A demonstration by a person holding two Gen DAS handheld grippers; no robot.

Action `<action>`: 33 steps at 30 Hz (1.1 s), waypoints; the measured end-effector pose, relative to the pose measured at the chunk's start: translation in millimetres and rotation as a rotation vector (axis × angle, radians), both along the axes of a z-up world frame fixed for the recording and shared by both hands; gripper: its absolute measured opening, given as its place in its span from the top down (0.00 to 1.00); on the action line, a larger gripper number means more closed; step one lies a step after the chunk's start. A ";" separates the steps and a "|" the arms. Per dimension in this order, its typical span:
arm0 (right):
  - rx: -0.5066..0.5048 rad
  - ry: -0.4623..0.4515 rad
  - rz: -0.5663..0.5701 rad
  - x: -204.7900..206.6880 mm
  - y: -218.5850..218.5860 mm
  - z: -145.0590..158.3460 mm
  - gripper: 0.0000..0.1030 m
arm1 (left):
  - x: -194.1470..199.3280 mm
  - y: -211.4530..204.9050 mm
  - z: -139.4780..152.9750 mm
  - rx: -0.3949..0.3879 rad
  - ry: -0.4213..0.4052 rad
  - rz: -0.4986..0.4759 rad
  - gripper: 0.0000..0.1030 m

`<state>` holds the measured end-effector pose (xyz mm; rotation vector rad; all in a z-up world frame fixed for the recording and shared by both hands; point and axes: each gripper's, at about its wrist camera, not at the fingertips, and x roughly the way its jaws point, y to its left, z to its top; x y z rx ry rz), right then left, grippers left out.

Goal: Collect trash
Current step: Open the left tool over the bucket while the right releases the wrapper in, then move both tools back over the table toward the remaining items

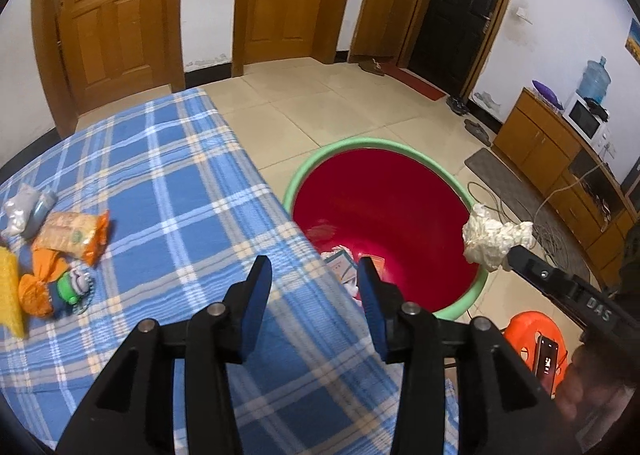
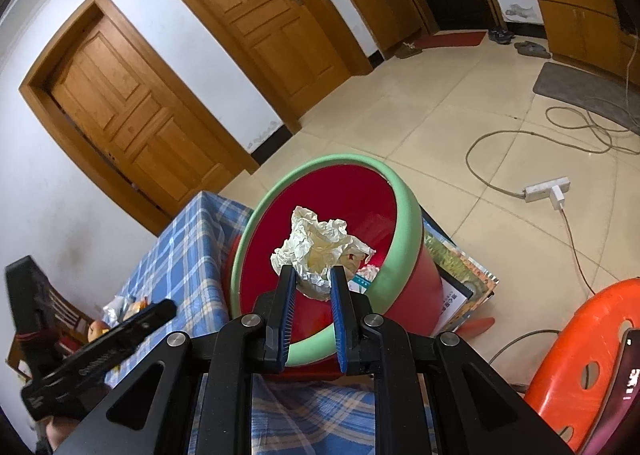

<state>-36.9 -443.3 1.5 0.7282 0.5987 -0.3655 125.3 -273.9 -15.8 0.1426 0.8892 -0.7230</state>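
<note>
1. You are working in a tiled room with wooden doors on the far wall. The surface in front of you is a table under a blue plaid cloth (image 1: 152, 191). Take the red bucket with a green rim (image 1: 360, 145) as your landmark: it stands on the floor just beside the table's right edge.

2. Far to the left of the bucket, at the cloth's left border, trash still waits: a clear crumpled plastic bag (image 1: 24, 211), an orange snack packet (image 1: 74, 235) and orange wrappers (image 1: 40, 283) with a small green-and-grey item among them.

3. Your left gripper (image 1: 314, 287) hangs over the table edge nearest the bucket, jaws apart and nothing between them. Paper scraps already lie in the bucket's bottom just beyond it.

4. Your right gripper (image 2: 312, 287) has its blue pads clamped on a crumpled paper ball (image 2: 320, 251). The wrist view puts the ball over the bucket's mouth; the left view puts it near the right rim.

5. My reading: you are at the drop step for this piece. The next move calls for centring the ball well inside the rim, then parting the right jaws so it falls clear.

6. Right of the bucket sit an orange plastic stool (image 2: 588, 359) with a phone on it, a power strip (image 2: 546, 189) and loose cable on the floor.
</note>
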 end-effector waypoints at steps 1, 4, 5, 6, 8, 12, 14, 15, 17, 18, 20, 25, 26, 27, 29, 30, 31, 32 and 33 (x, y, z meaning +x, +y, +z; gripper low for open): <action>0.003 0.004 0.002 2.0 -0.5 -1.0 0.81 | 0.4 3.4 1.0 0.002 -0.001 0.009 0.57; 0.016 0.015 0.000 6.3 -2.2 -4.9 0.78 | 2.3 16.0 3.5 -0.004 0.003 0.041 0.57; 0.021 0.016 -0.001 7.1 -3.0 -5.9 0.76 | 3.1 19.2 3.7 -0.006 0.004 0.049 0.57; 0.026 0.017 -0.002 7.4 -3.6 -6.7 0.75 | 3.6 23.4 4.4 -0.008 0.005 0.060 0.57; 0.038 0.009 -0.003 6.5 -4.5 -7.2 0.63 | 4.7 30.6 5.4 -0.010 0.005 0.077 0.57; 0.045 -0.001 -0.010 5.0 -2.9 -4.6 0.61 | 8.1 45.5 8.9 -0.010 0.000 0.110 0.57; 0.043 -0.011 -0.007 3.6 -0.7 -0.8 0.61 | 10.0 53.7 11.1 -0.012 -0.005 0.128 0.57; 0.041 -0.014 -0.005 3.5 0.9 1.2 0.61 | 11.2 57.5 12.1 -0.014 -0.008 0.137 0.57; 0.032 -0.022 0.004 3.7 5.7 6.1 0.61 | 12.8 68.0 15.0 -0.016 -0.014 0.160 0.57; 0.029 -0.025 0.008 3.9 7.5 7.9 0.61 | 14.1 72.8 16.4 -0.017 -0.016 0.170 0.57; 0.022 -0.032 0.020 4.6 12.9 12.6 0.60 | 15.8 85.0 19.2 -0.018 -0.024 0.194 0.57; 0.008 -0.050 0.051 7.2 26.4 22.1 0.60 | 22.8 119.4 26.5 -0.014 -0.047 0.261 0.57; 0.005 -0.052 0.059 8.0 29.4 23.8 0.59 | 24.3 125.3 27.5 -0.012 -0.049 0.272 0.57; 0.002 -0.054 0.067 8.9 32.4 25.5 0.59 | 26.2 131.7 28.5 -0.010 -0.051 0.284 0.57; -0.003 -0.056 0.078 10.5 37.4 28.7 0.57 | 32.7 146.8 30.2 0.000 -0.059 0.311 0.57; -0.004 -0.058 0.084 11.3 39.7 30.4 0.57 | 35.9 153.6 30.4 0.008 -0.063 0.322 0.57; -0.006 -0.059 0.090 12.1 41.8 31.8 0.56 | 39.5 160.9 30.7 0.015 -0.064 0.336 0.57; -0.009 -0.060 0.095 12.8 44.1 33.6 0.56 | 43.7 168.7 30.6 0.019 -0.064 0.349 0.57; -0.012 -0.061 0.100 13.6 46.3 35.2 0.56 | 46.9 174.5 30.0 0.024 -0.062 0.359 0.57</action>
